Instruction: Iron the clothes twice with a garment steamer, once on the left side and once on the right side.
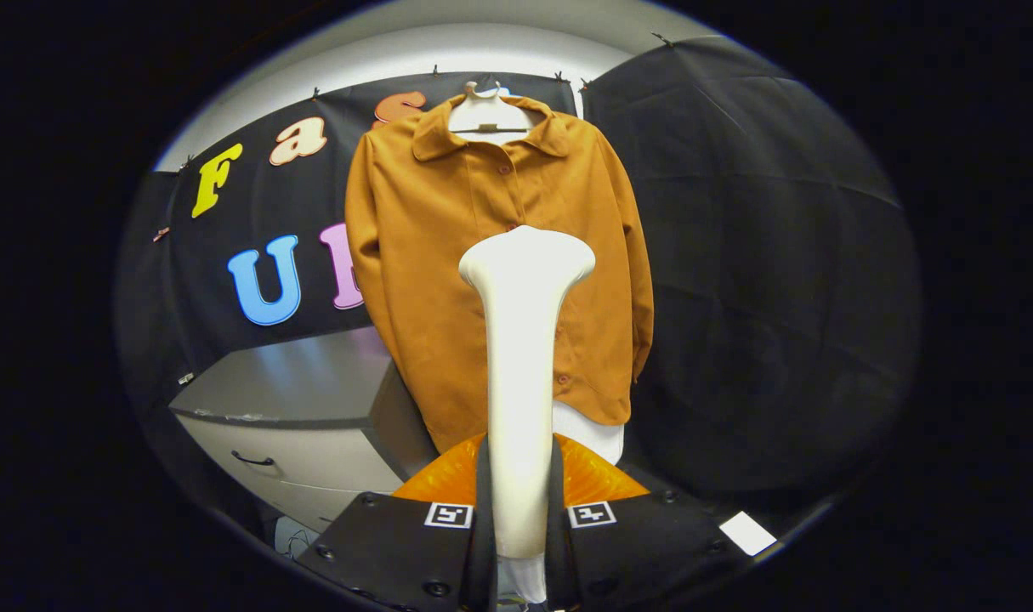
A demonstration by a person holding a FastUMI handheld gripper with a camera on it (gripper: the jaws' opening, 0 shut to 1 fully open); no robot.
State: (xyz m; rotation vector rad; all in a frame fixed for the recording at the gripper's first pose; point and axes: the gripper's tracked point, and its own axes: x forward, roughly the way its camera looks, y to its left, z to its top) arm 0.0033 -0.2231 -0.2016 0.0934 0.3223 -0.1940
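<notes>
The steamer (pixel 520 357) is clamped upright between both fingers of the gripper (pixel 520 510), its head held up before the middle of the shirt (pixel 448 280) hung on a hanger (pixel 489 115), and, by judgement, both side passes are yet to be made.

Black cloth walls (pixel 737 212); grey drawer cabinet (pixel 295 425) beside them.
</notes>
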